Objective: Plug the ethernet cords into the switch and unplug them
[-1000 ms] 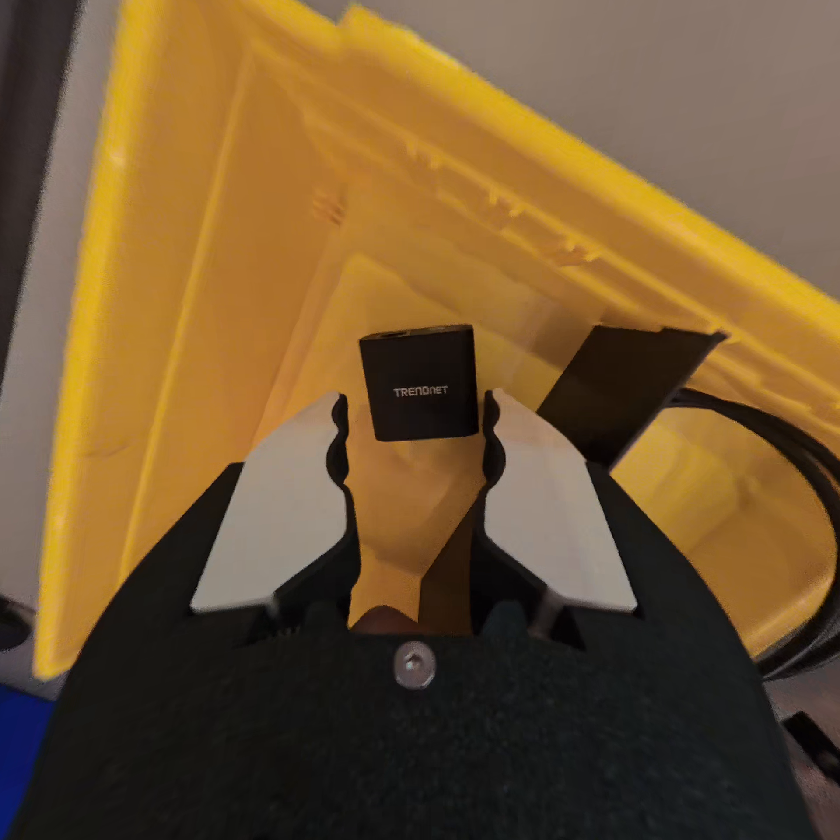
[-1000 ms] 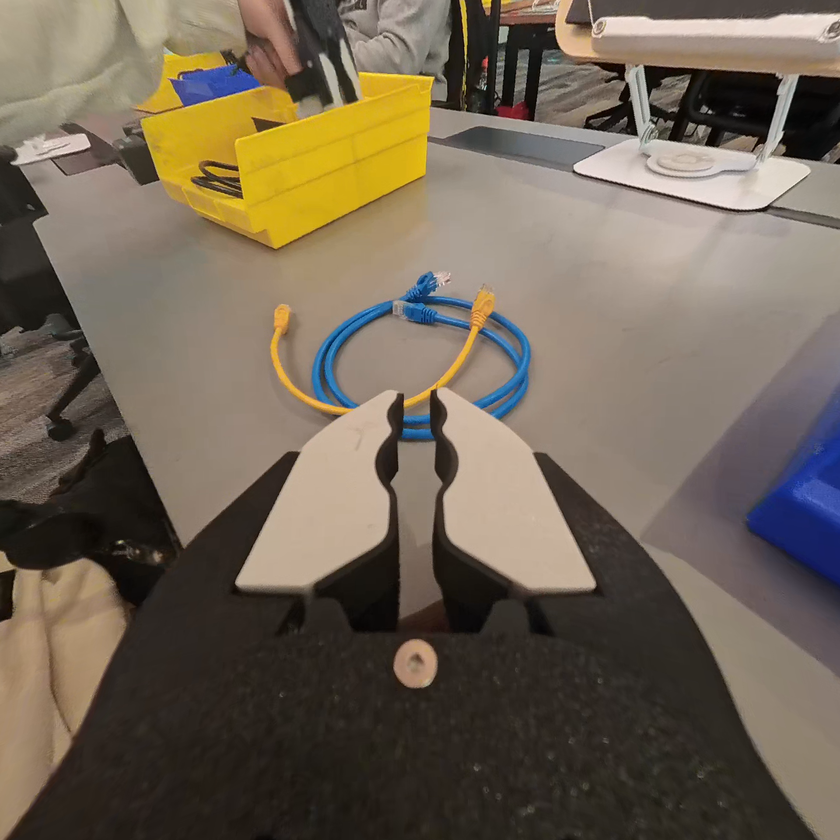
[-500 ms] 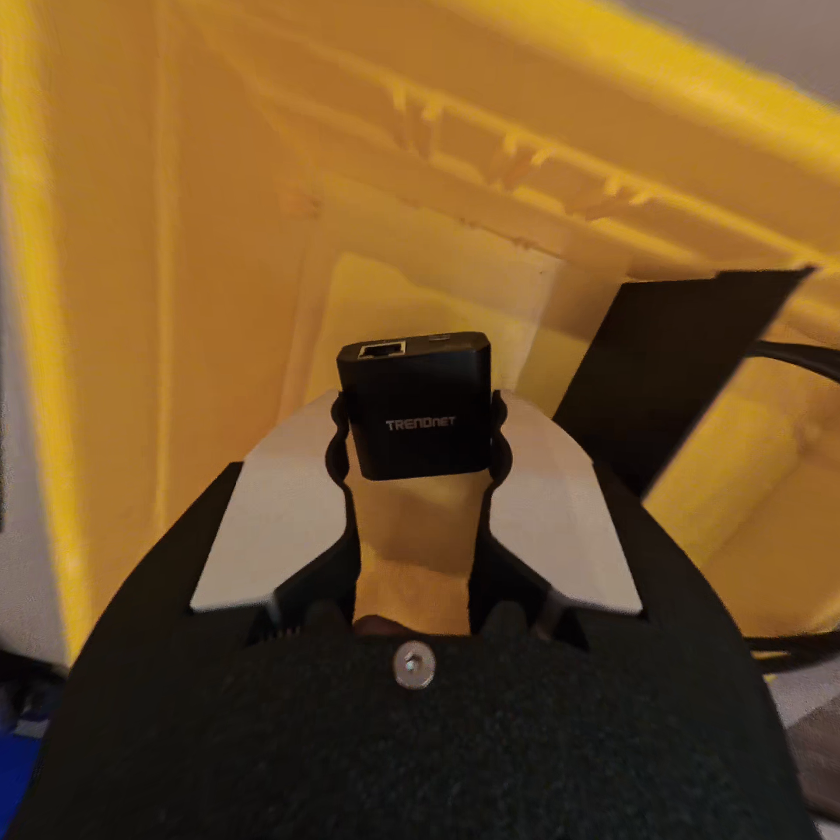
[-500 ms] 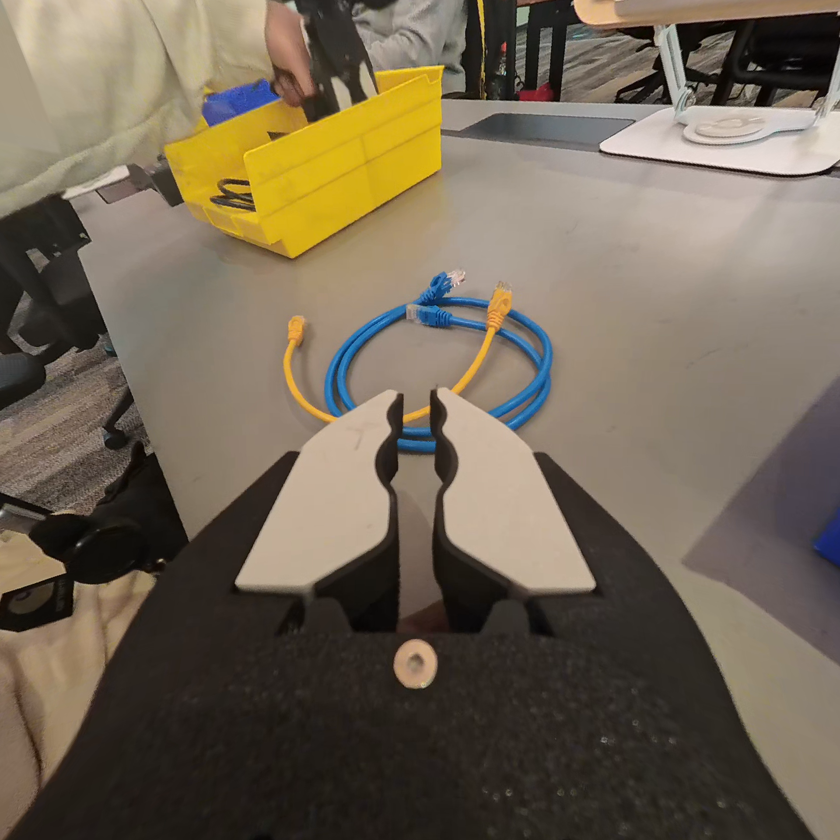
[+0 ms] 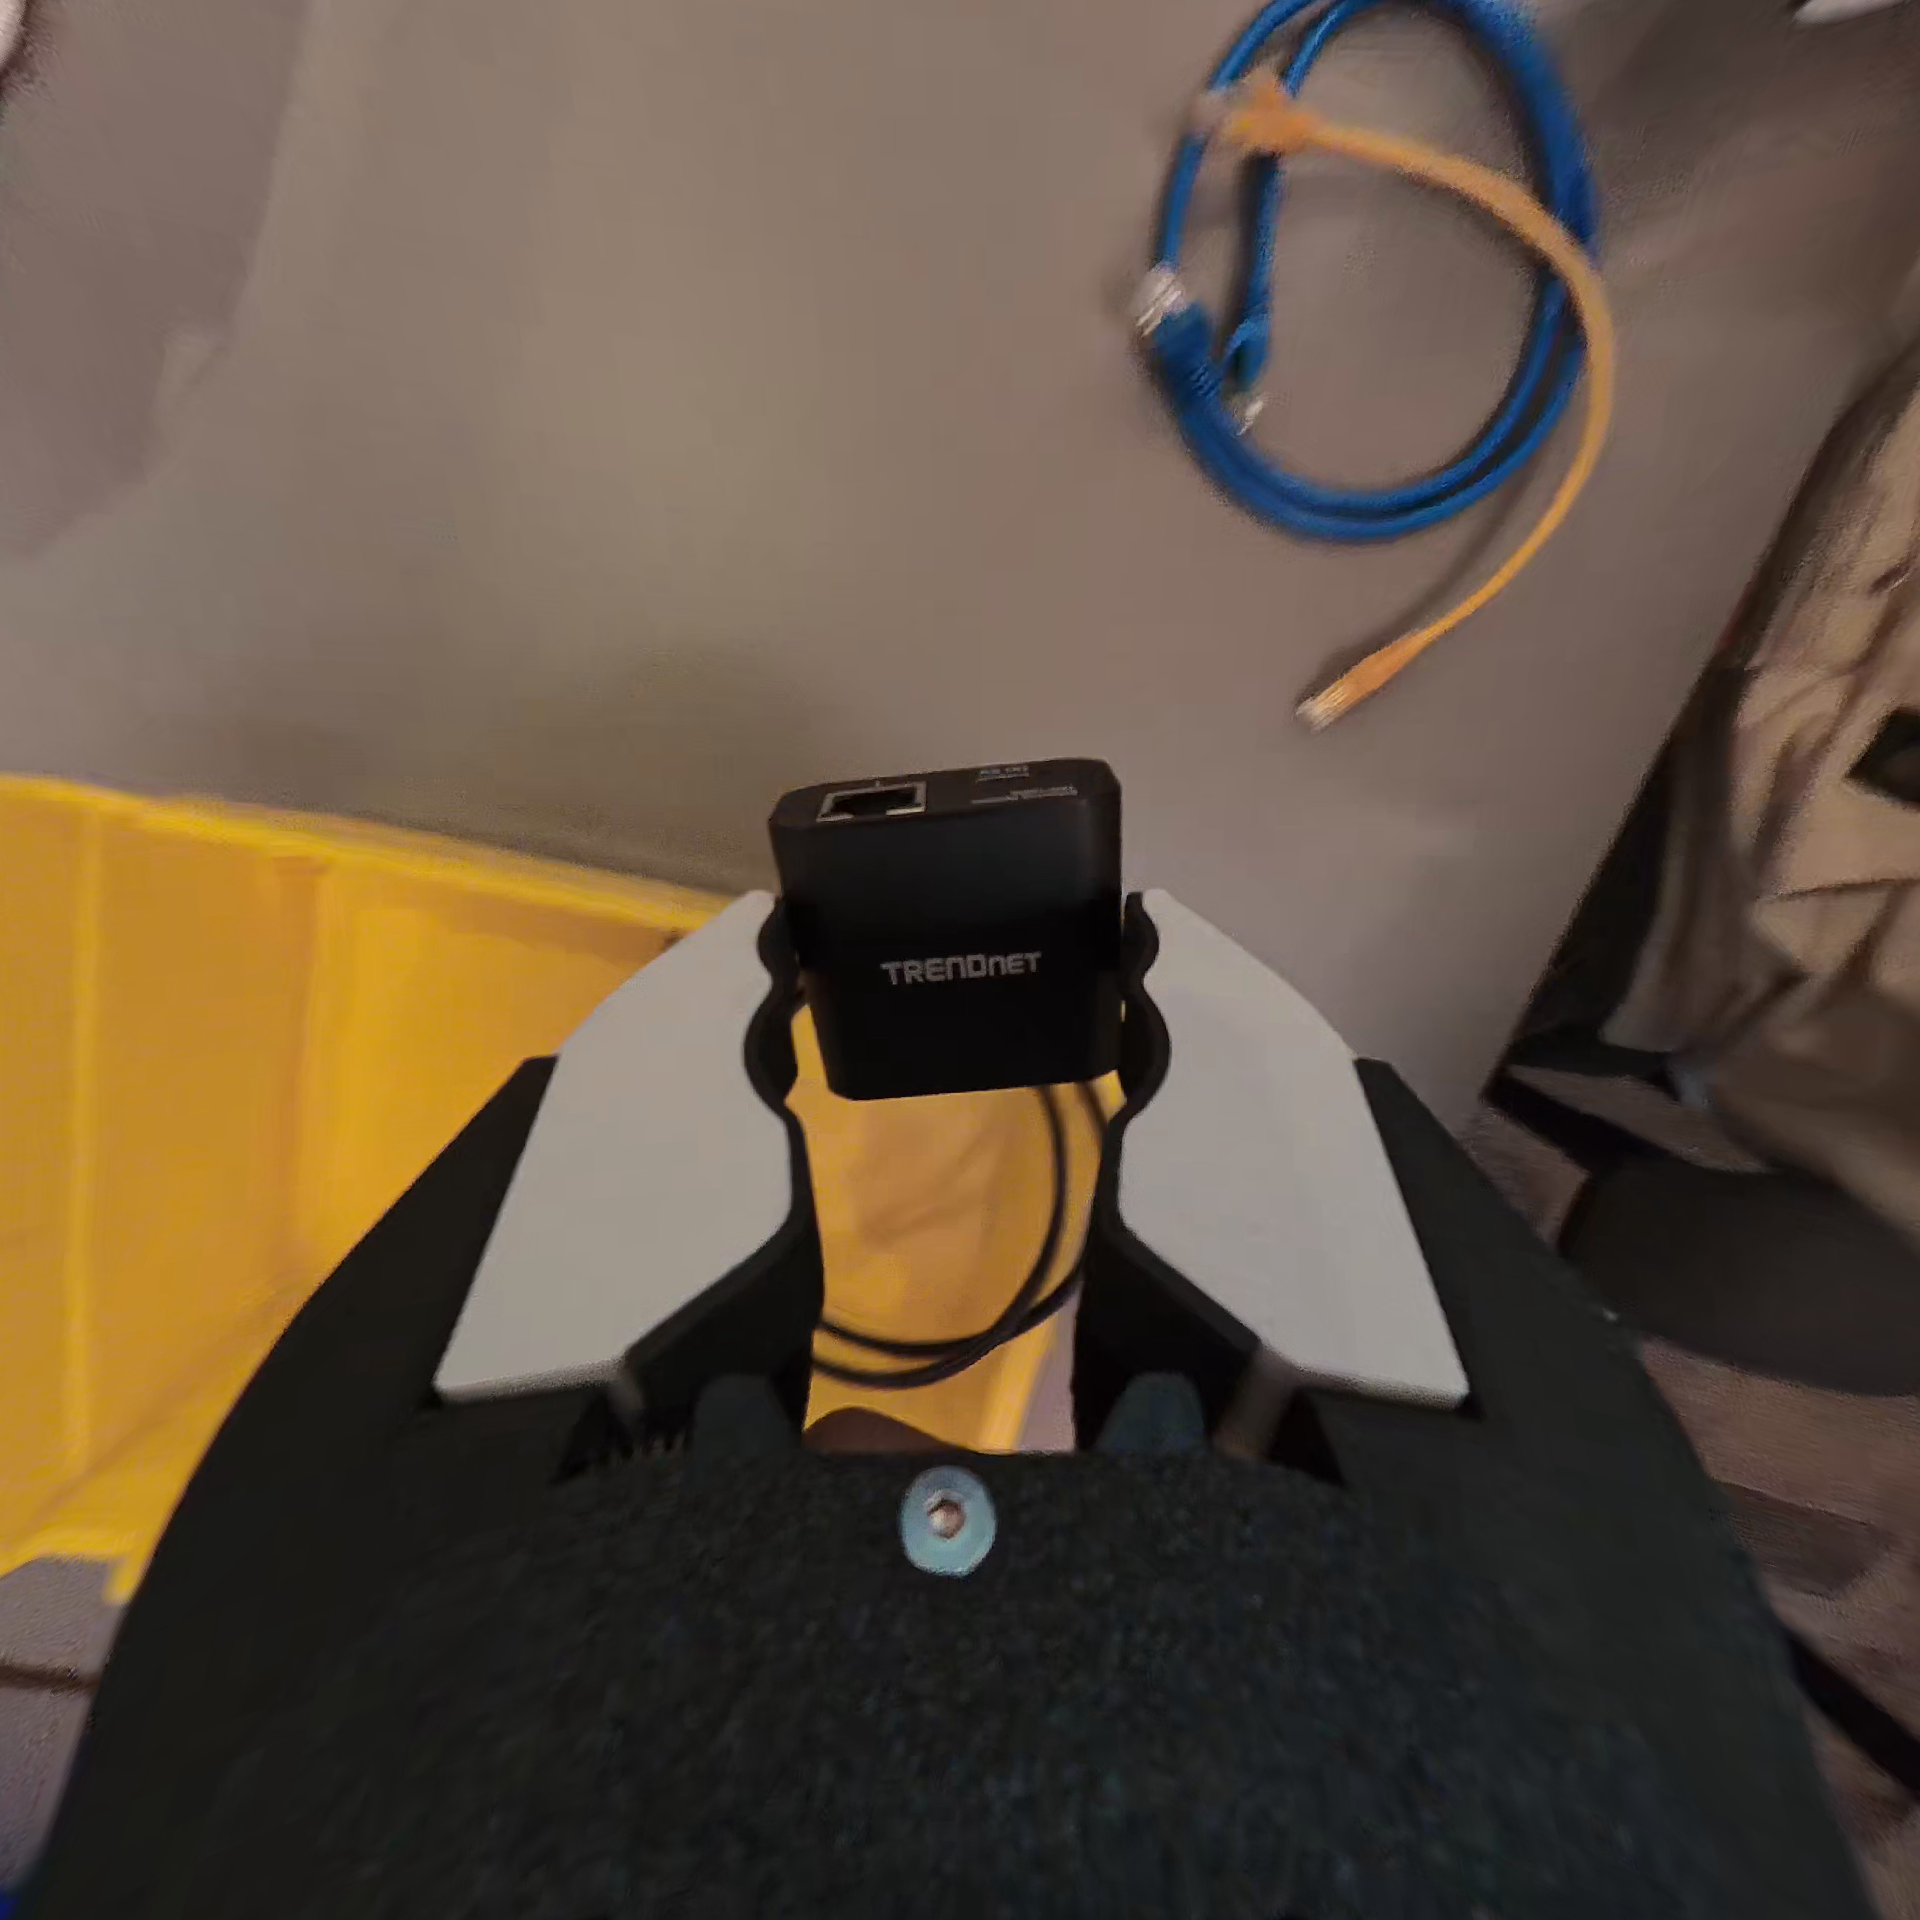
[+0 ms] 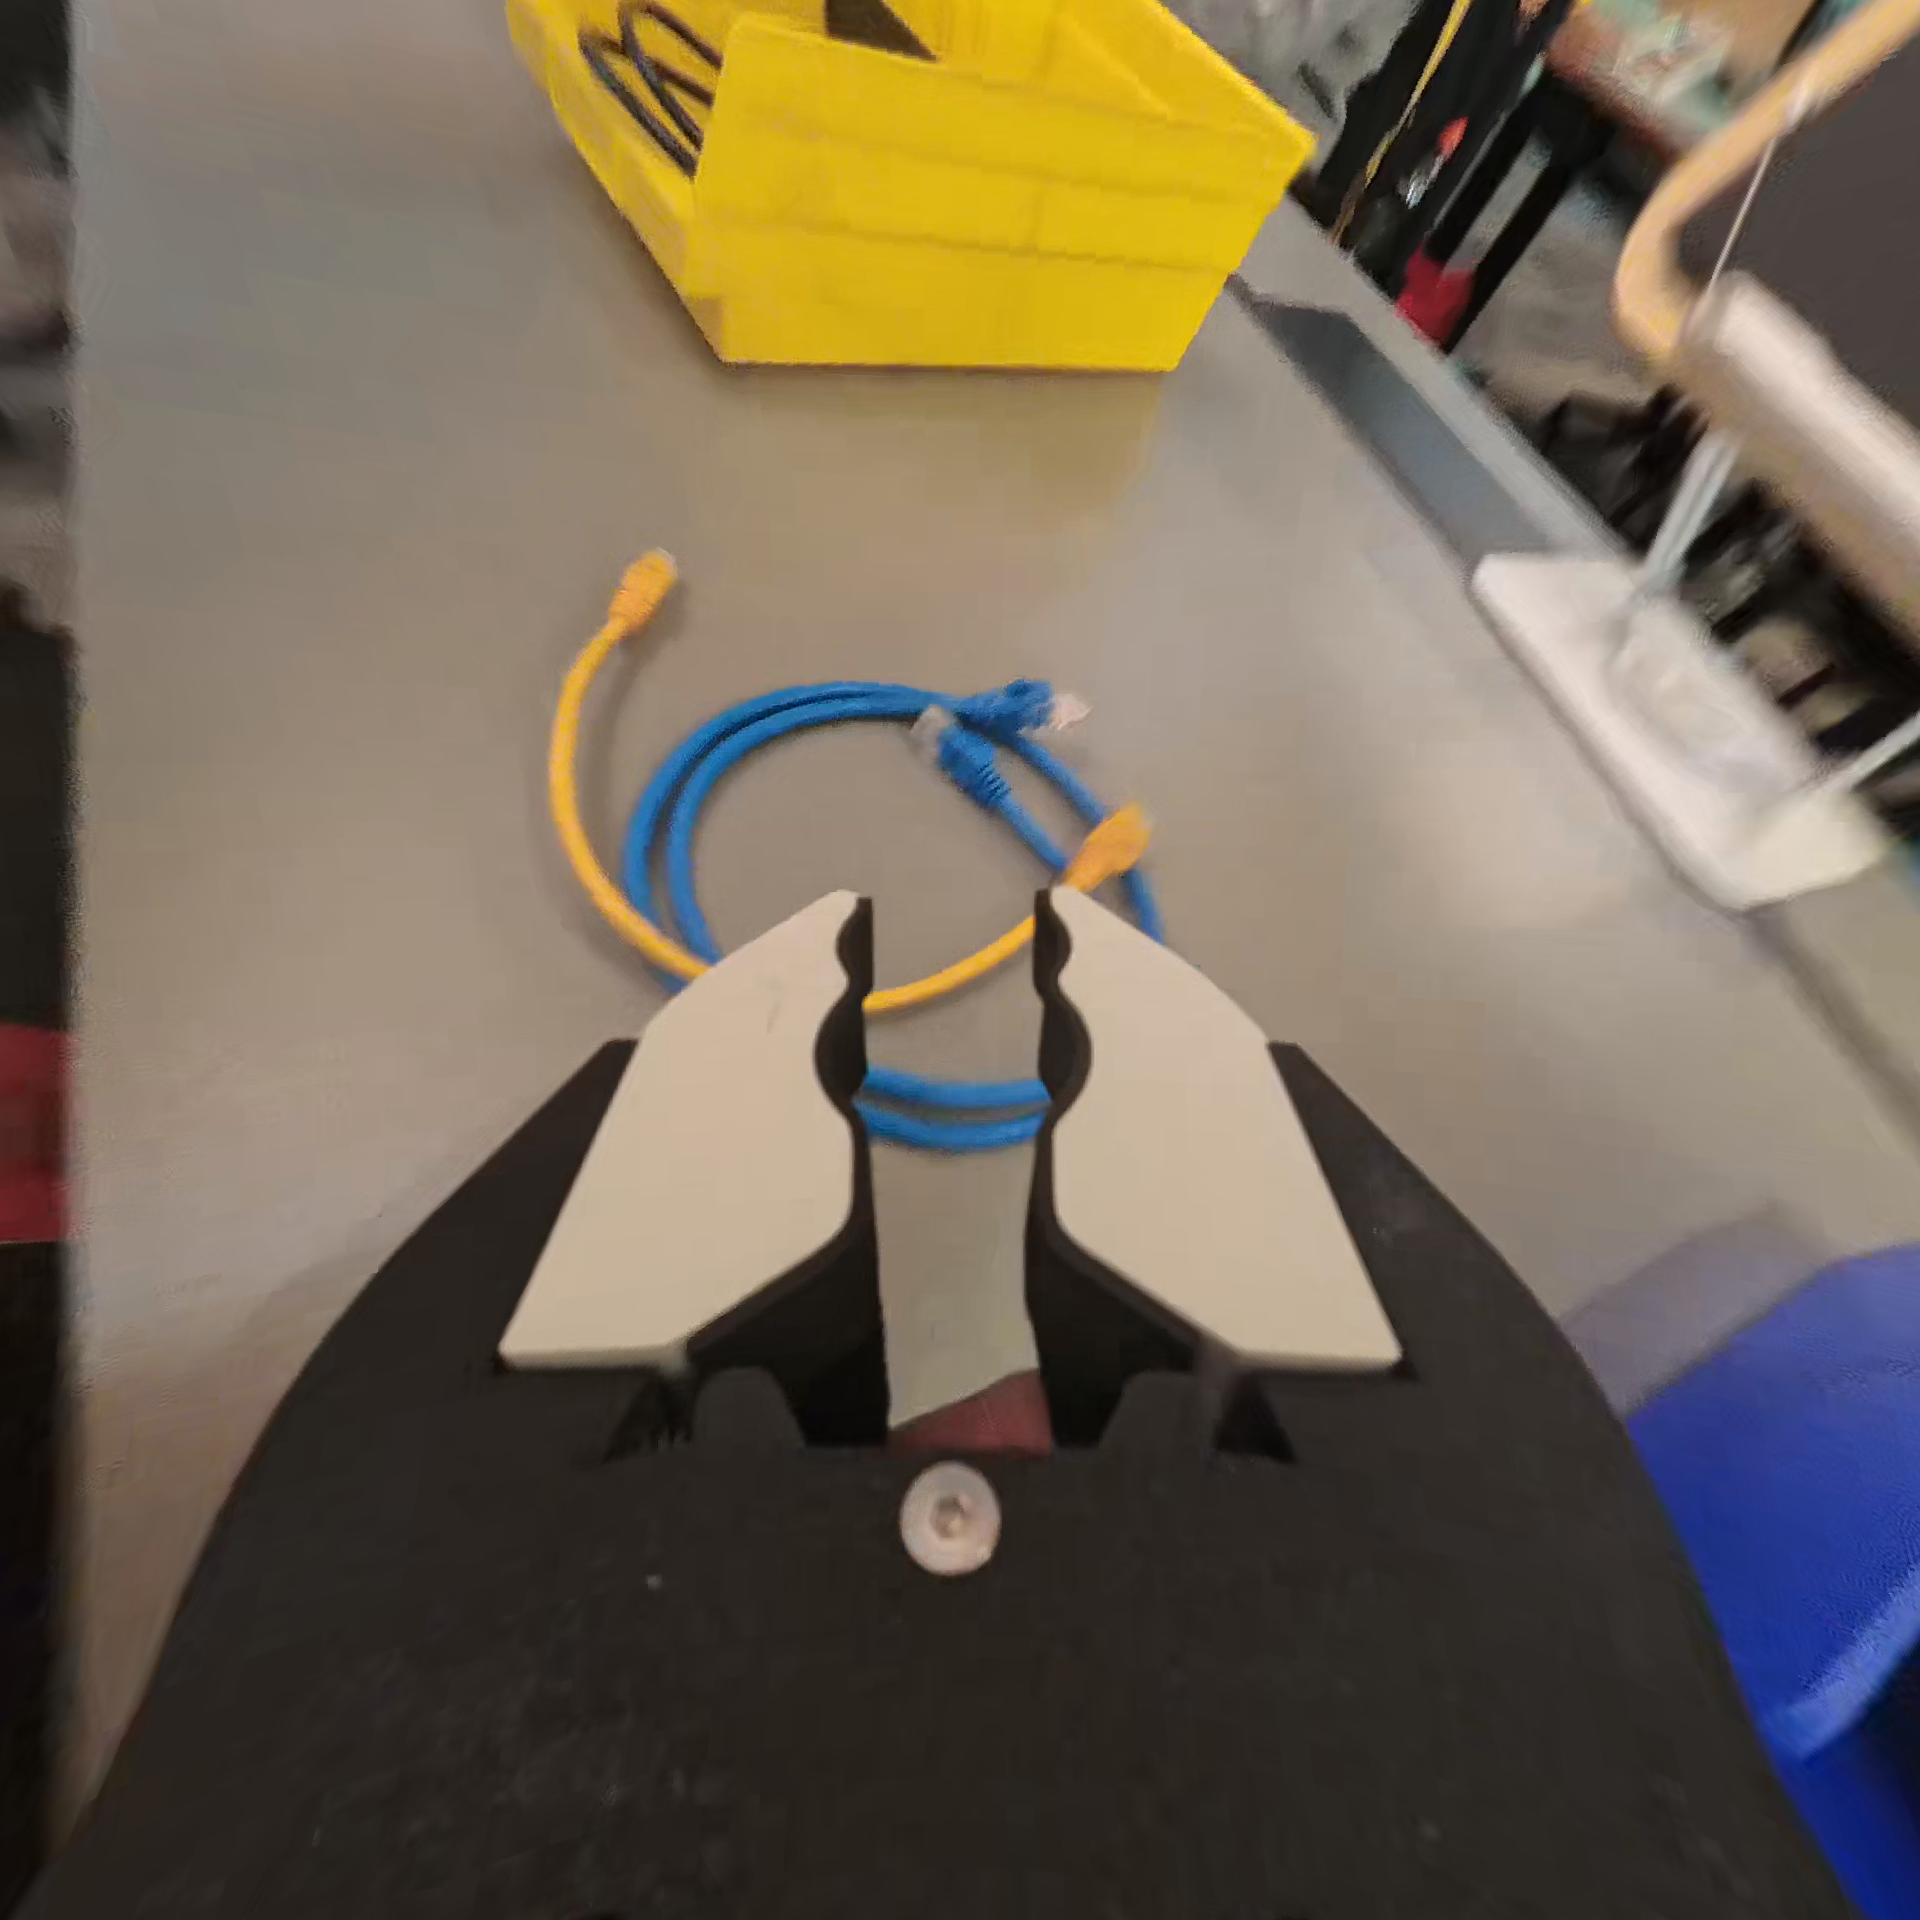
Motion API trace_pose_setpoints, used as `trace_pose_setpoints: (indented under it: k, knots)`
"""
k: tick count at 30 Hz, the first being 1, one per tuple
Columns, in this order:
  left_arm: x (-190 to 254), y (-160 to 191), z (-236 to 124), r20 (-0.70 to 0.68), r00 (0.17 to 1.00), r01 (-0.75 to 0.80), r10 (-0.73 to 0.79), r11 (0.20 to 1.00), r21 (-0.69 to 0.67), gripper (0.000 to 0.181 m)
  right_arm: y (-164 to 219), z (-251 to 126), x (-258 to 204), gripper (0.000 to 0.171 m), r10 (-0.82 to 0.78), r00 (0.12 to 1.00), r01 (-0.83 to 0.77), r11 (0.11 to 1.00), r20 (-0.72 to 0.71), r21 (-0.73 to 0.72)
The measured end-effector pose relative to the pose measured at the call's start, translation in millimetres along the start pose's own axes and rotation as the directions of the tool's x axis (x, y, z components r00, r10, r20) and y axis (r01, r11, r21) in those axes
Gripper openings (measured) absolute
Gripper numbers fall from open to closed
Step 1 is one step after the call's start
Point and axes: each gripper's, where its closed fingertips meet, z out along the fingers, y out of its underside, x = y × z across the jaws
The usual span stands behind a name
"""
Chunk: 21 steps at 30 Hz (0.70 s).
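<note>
My left gripper [image 5: 951, 925] is shut on a small black switch [image 5: 951, 935], holding it by its sides above the yellow bin's [image 5: 260, 1039] edge, with one port facing away. A coiled blue ethernet cord [image 5: 1382, 312] and a short yellow cord [image 5: 1496, 343] lie on the grey table beyond. In the right wrist view my right gripper [image 6: 951, 914] is open and empty, hovering over the blue cord [image 6: 790, 727] and the yellow cord [image 6: 582, 790].
The yellow bin [image 6: 935, 239] stands at the table's far side with a black cable [image 6: 644, 83] inside. A white stand [image 6: 1683, 748] is at the right and a blue bin [image 6: 1808, 1486] at the near right. The table's left edge drops to a dark floor.
My left gripper has lifted the switch out of the yellow bin and swung towards the cords. My right gripper has opened and moved closer over the cords.
</note>
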Motion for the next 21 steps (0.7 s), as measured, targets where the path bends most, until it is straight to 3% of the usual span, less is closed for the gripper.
trace_pose_setpoints:
  k: [3,8,13,19,21]
  knots:
    - [39.1,-35.7,22.6,-0.083,0.993,0.080,-0.083,0.996,-0.037,0.059,-32.7,21.2,18.9,0.029,-0.261,0.963,0.261,0.965,-0.065,-0.002]
    - [91.4,-81.3,62.5,-0.112,0.969,0.192,-0.218,0.958,-0.211,0.059,-81.2,45.6,29.0,0.035,-0.574,0.813,0.575,0.818,-0.101,-0.019]
    - [132.8,-112.4,83.8,-0.169,0.966,0.139,-0.196,0.943,-0.301,0.059,-90.2,43.1,25.3,0.040,-0.707,0.702,0.706,0.707,-0.085,-0.048]
    - [165.5,-143.3,98.8,-0.255,0.959,0.044,-0.123,0.955,-0.294,0.059,-78.5,43.3,27.2,0.036,-0.747,0.659,0.742,0.664,-0.081,-0.089]
    - [164.8,-146.7,102.2,-0.223,0.970,0.024,-0.095,0.953,-0.303,0.059,-74.6,46.2,28.2,0.035,-0.749,0.657,0.745,0.663,-0.088,-0.073]
